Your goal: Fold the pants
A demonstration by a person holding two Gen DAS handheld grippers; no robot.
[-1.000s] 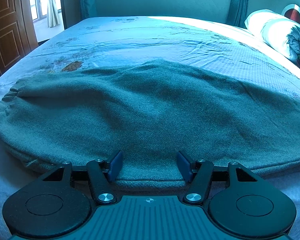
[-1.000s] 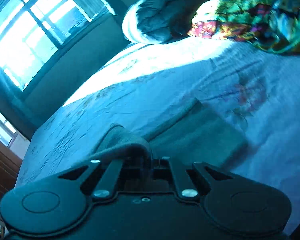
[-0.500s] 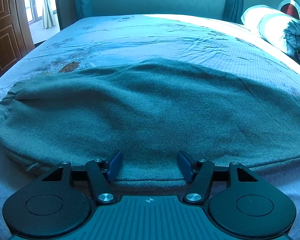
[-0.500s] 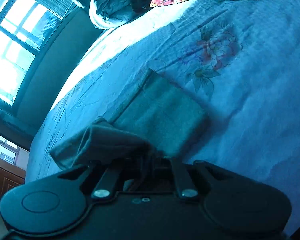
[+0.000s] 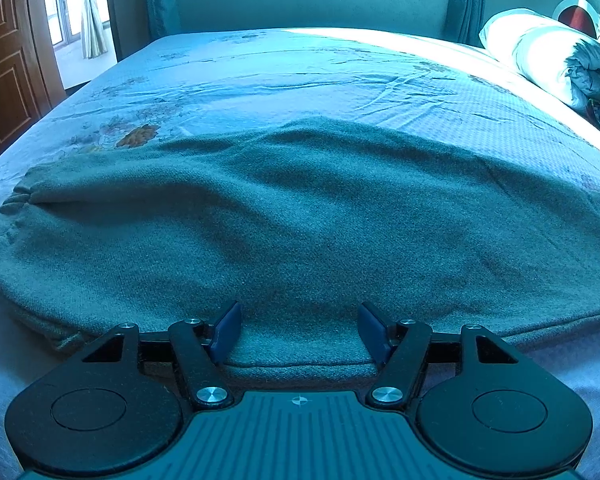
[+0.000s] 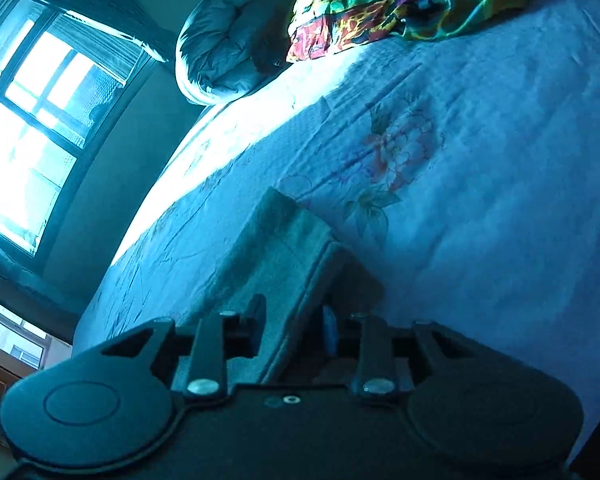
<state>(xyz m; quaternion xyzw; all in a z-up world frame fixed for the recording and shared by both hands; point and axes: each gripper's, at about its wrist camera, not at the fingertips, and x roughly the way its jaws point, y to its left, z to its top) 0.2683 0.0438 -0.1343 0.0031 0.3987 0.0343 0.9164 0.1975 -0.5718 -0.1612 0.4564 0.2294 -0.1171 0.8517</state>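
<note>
The pants (image 5: 300,216) lie spread across the bed (image 5: 300,72), waistband at the left. Behind them stands the headboard (image 5: 312,0); a rolled quilt (image 5: 556,56) sits at the far right, a door (image 5: 4,72) at the left. In the right view, the pants' end (image 6: 284,256) lies folded, quilt and a patterned cloth (image 6: 400,0) beyond.

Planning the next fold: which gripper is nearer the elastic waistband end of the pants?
Left. The left gripper straddles the pants' near edge, waistband to its left. The right gripper, jaws just opening, straddles the folded leg end; no waistband shows there.
</note>
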